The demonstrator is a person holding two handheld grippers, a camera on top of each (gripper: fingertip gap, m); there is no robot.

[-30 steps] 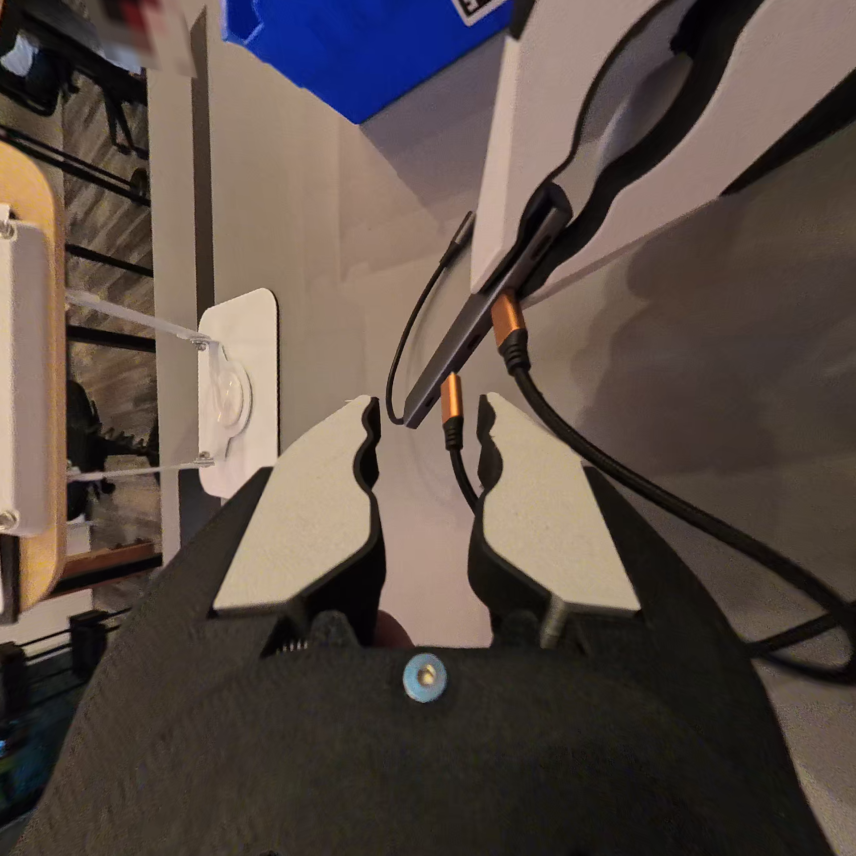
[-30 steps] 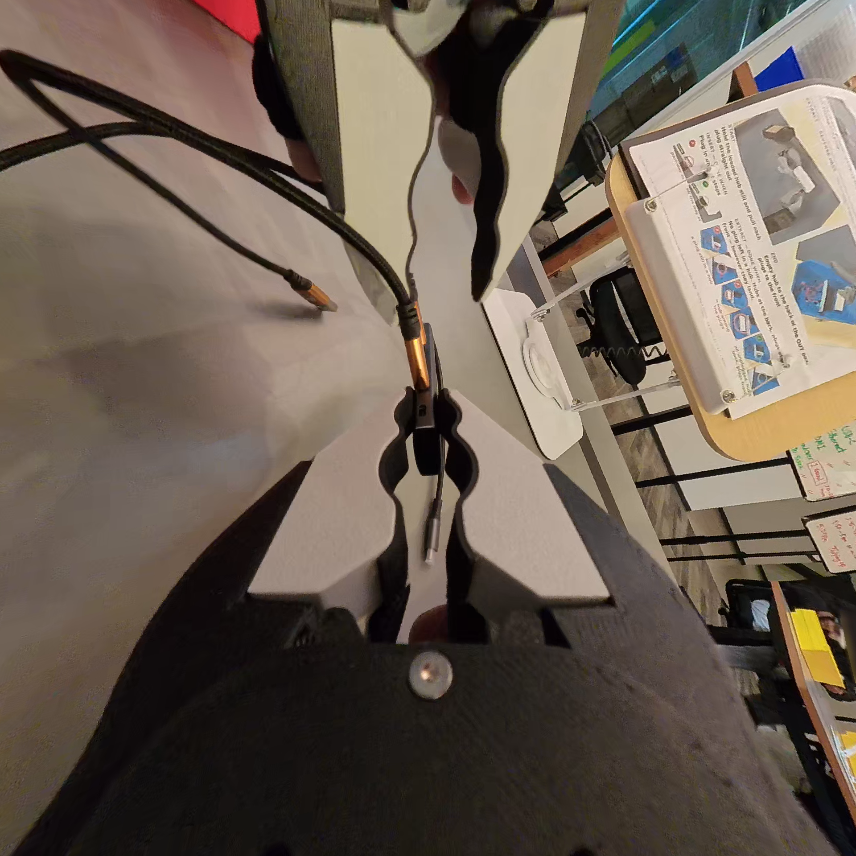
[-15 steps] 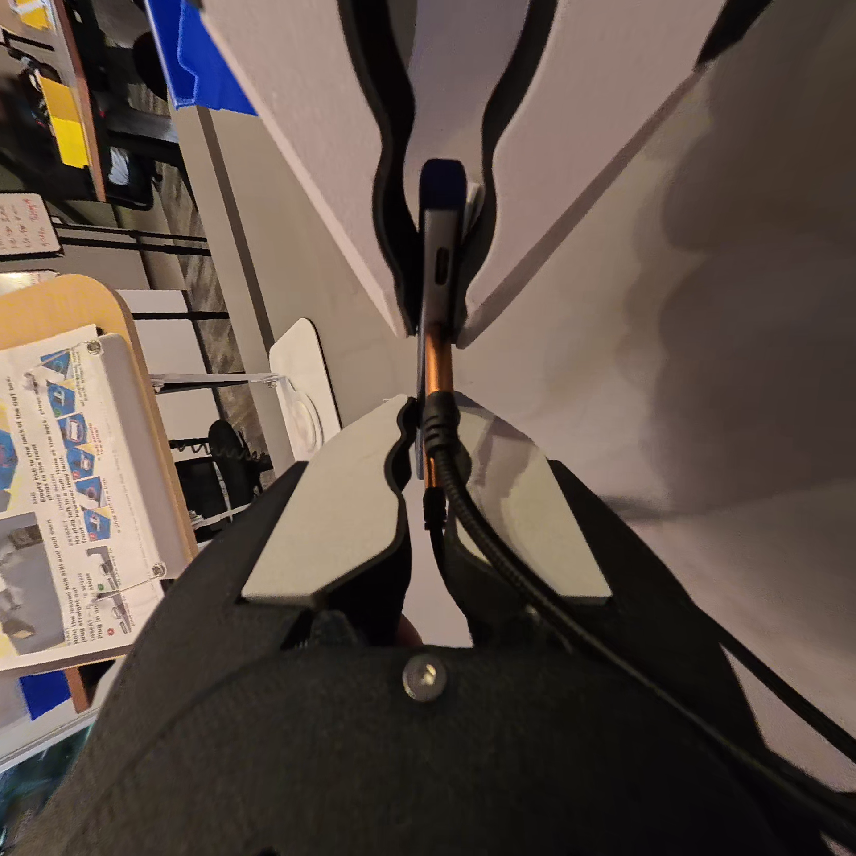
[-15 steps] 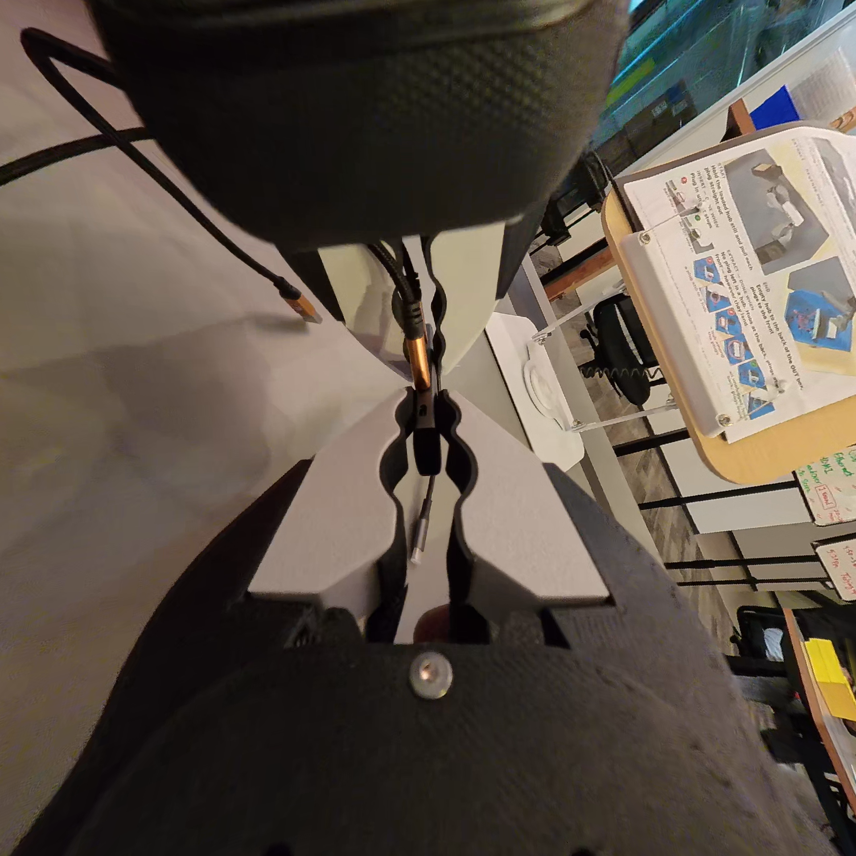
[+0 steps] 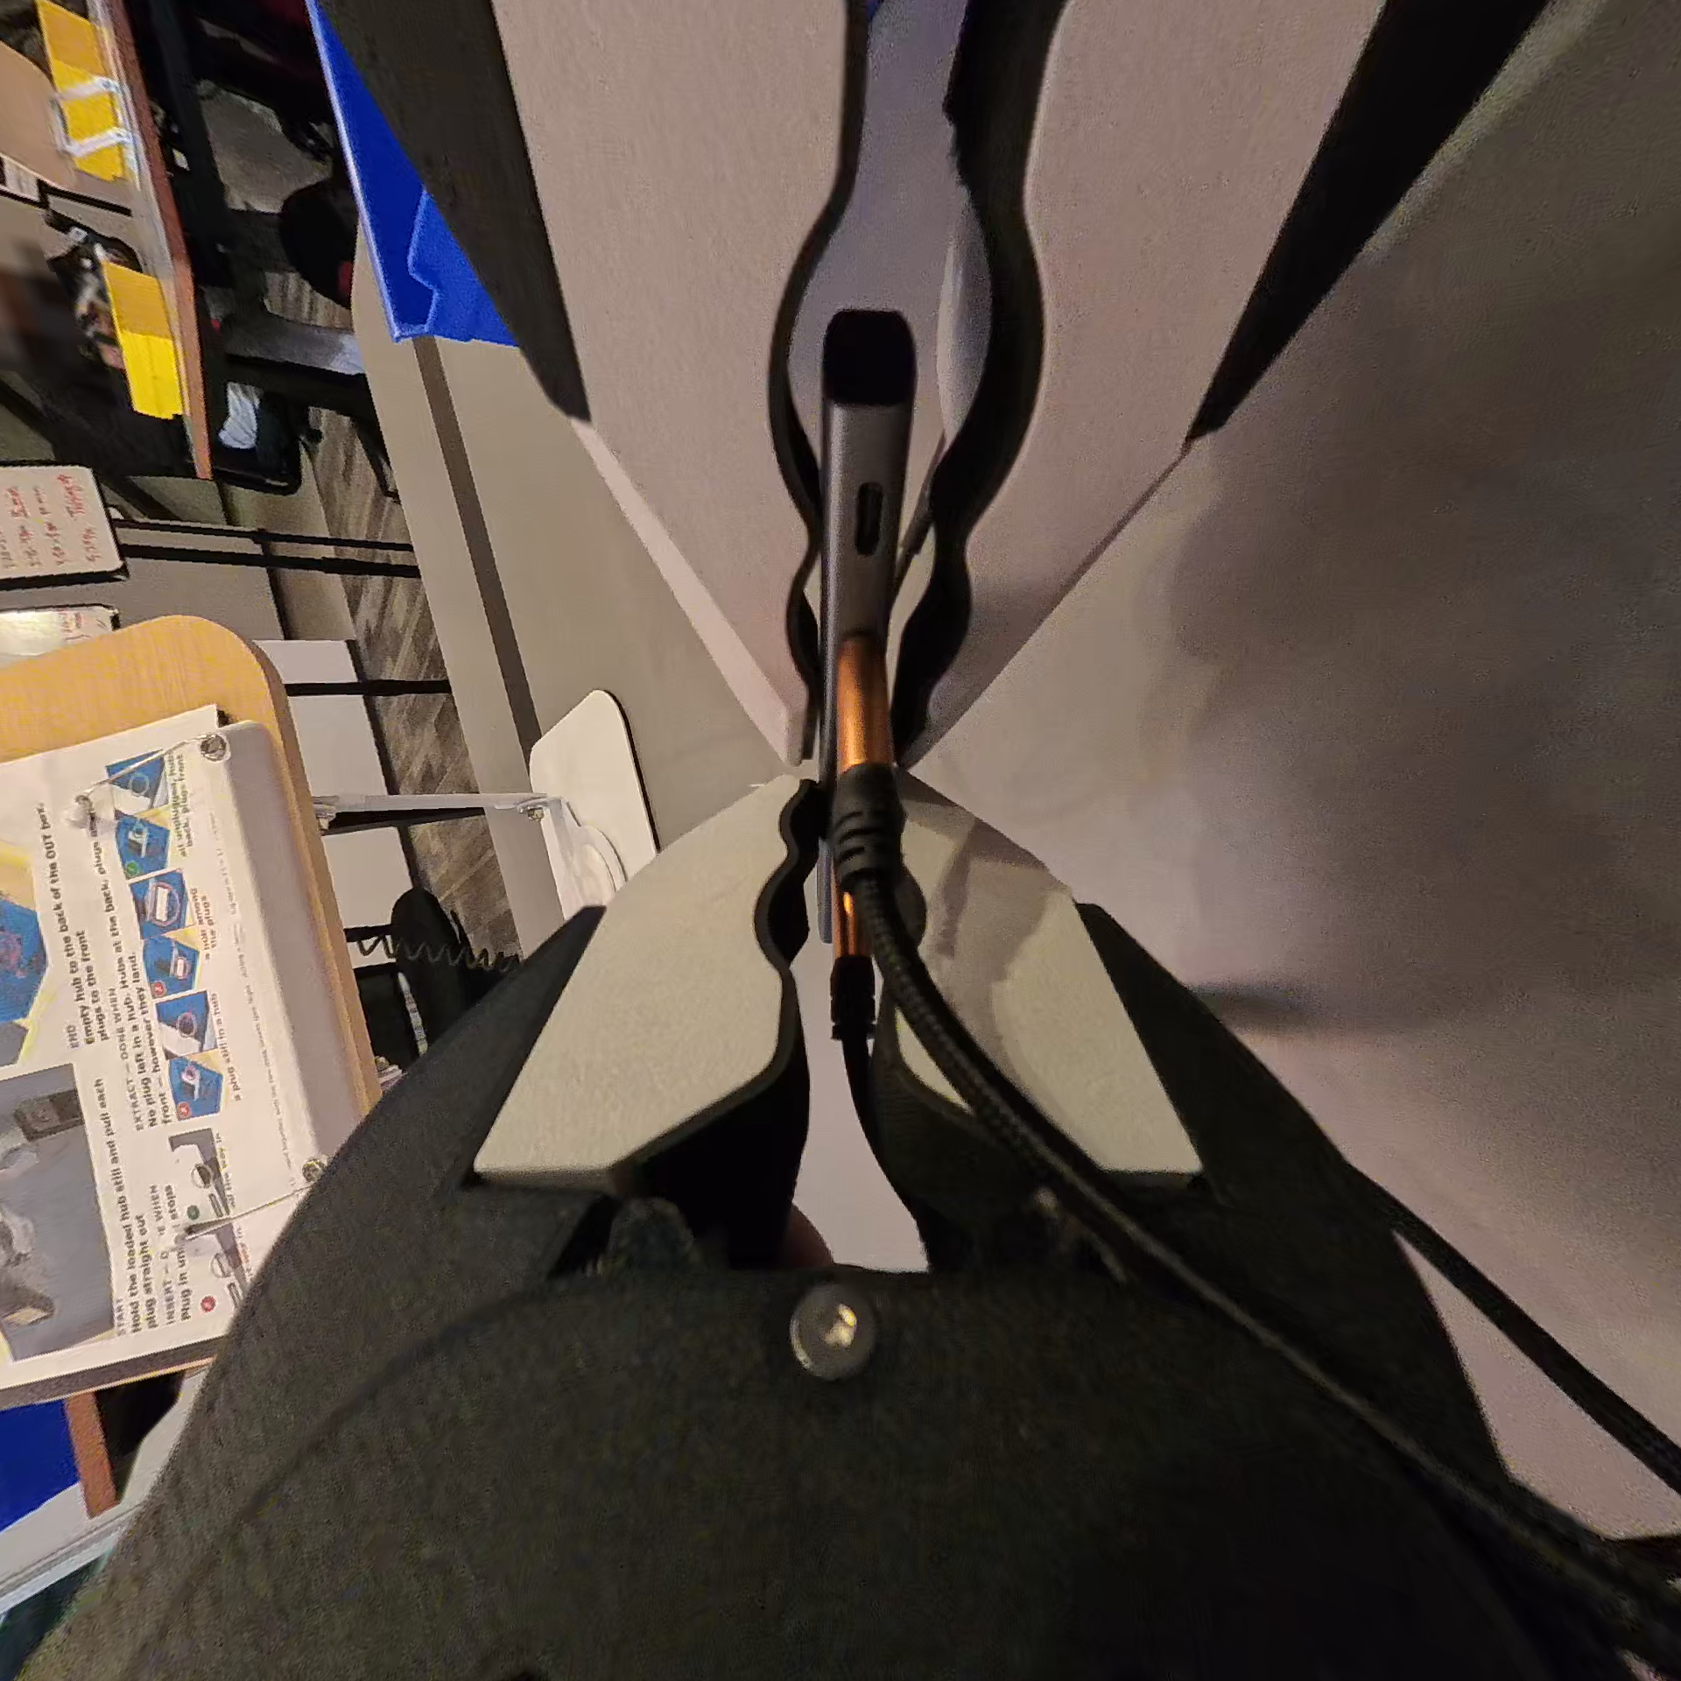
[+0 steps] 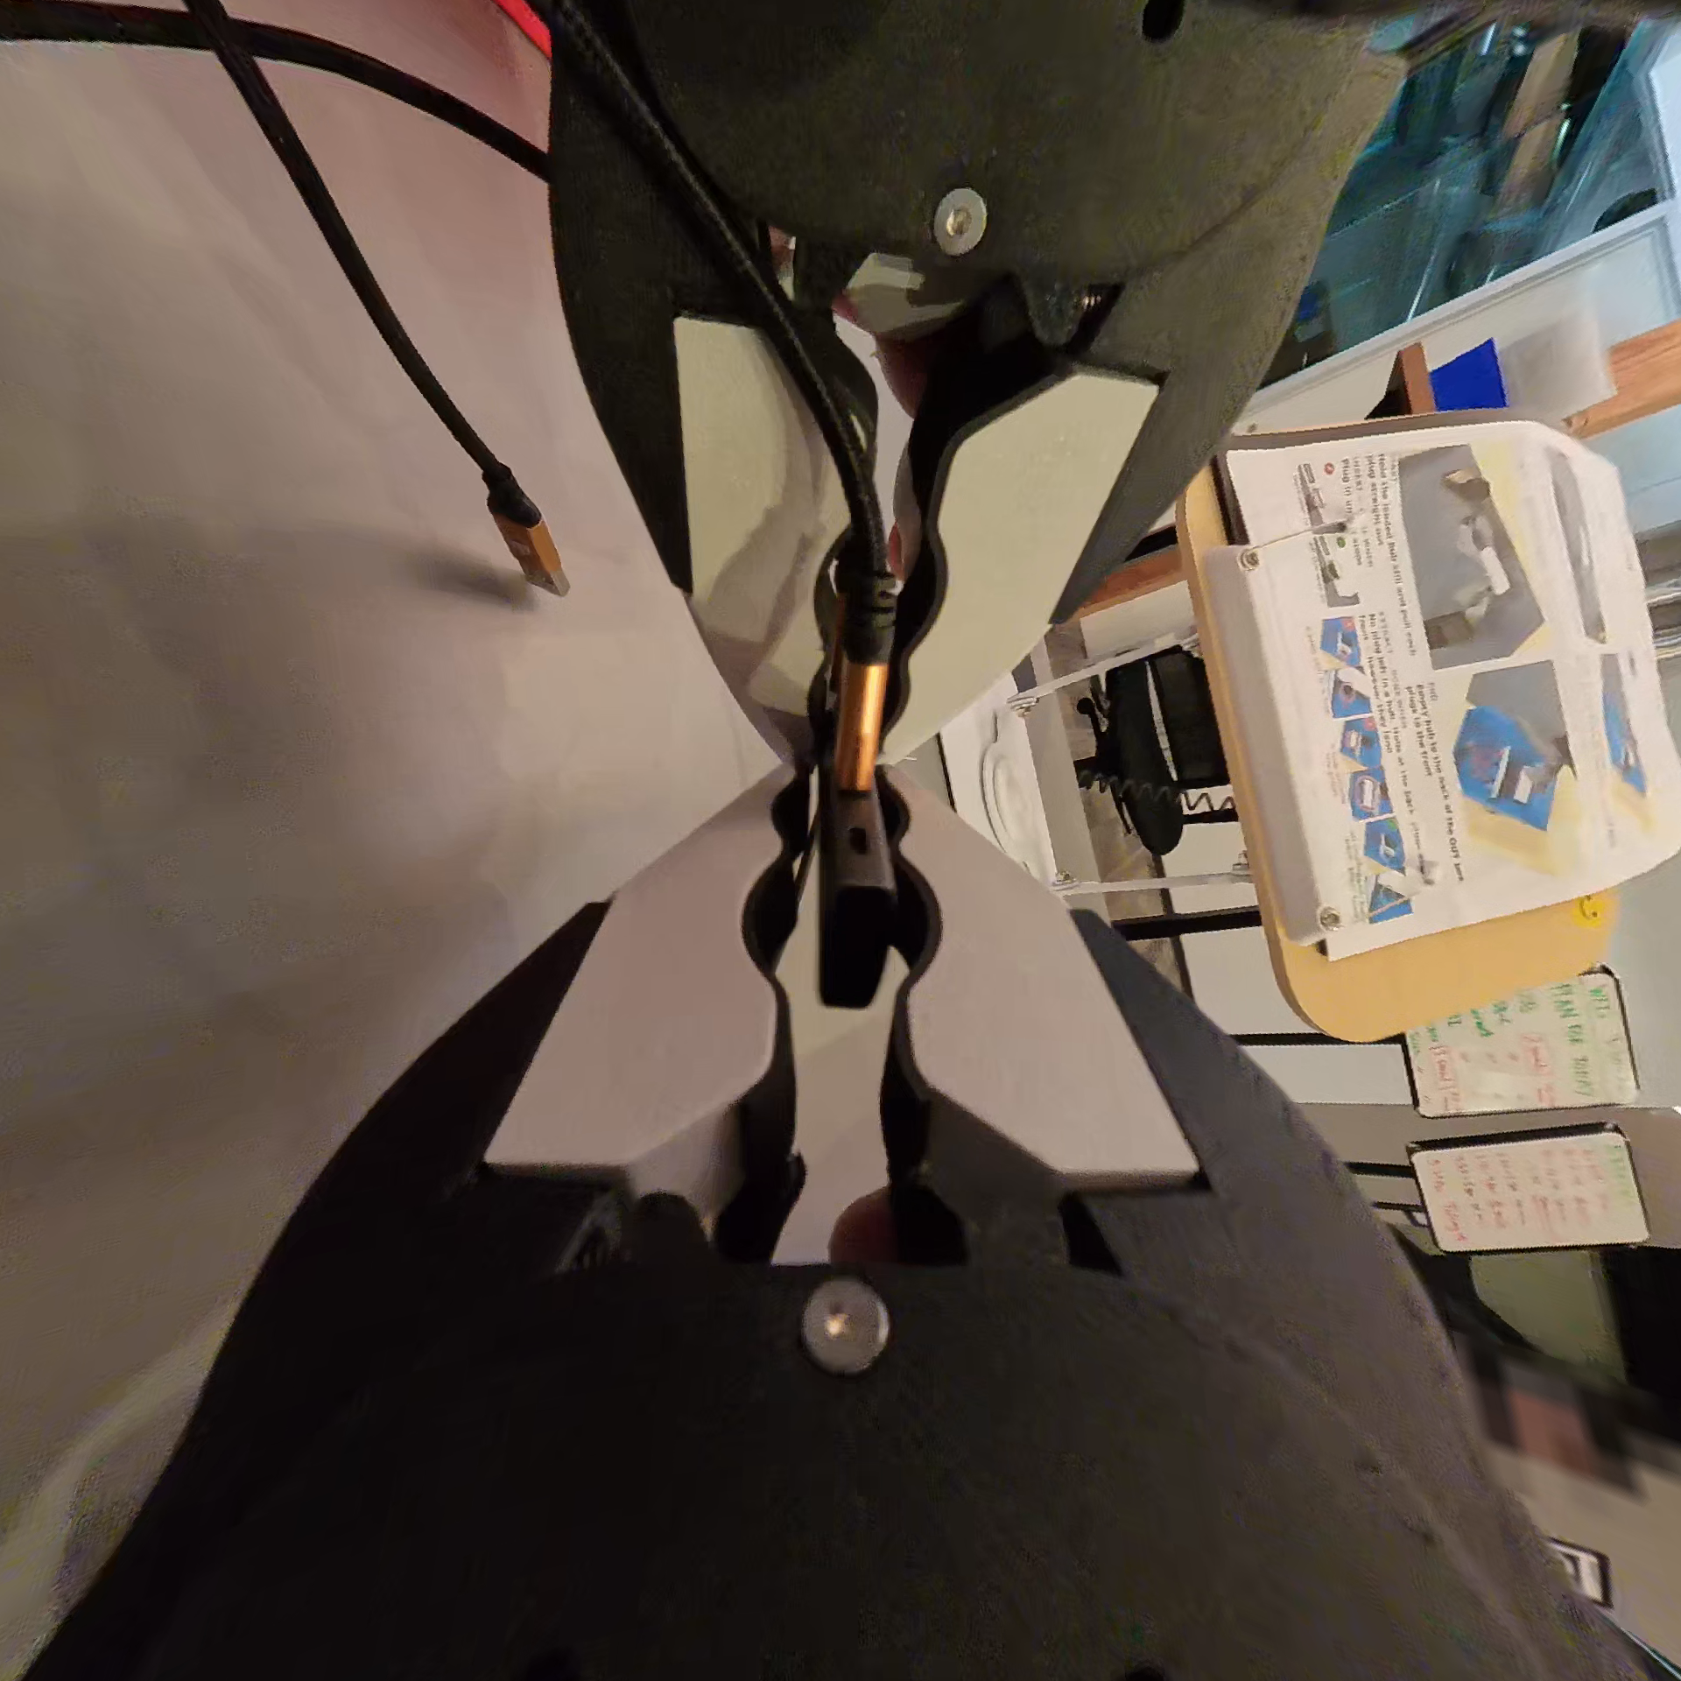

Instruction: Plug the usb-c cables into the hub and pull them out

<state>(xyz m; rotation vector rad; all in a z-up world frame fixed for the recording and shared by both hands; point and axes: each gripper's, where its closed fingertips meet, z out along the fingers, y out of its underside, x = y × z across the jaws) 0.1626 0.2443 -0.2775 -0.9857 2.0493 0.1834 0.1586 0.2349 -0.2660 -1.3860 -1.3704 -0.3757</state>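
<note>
Between the right gripper's [image 6: 846, 800] pinching fingers sits the hub [image 6: 850, 900]; left gripper [image 5: 841, 819] pinches its plug [image 5: 850, 919]

Count, both views:
- 2 grippers: left [image 5: 841, 819], right [image 6: 841, 800].
- 1 hub [image 5: 860, 509], grey.
- 3 orange plugs: 2 at hub, upper plug [image 5: 862, 700] and lower plug [image 5: 844, 928]; 1 loose plug [image 6: 532, 546] on table [image 6: 273, 773].
- 1 instruction sheet [image 6: 1446, 673] on 1 board [image 6: 1419, 991].
- 1 blue bin [image 5: 409, 227].
- 2 whiteboards [image 6: 1528, 1046].
</note>
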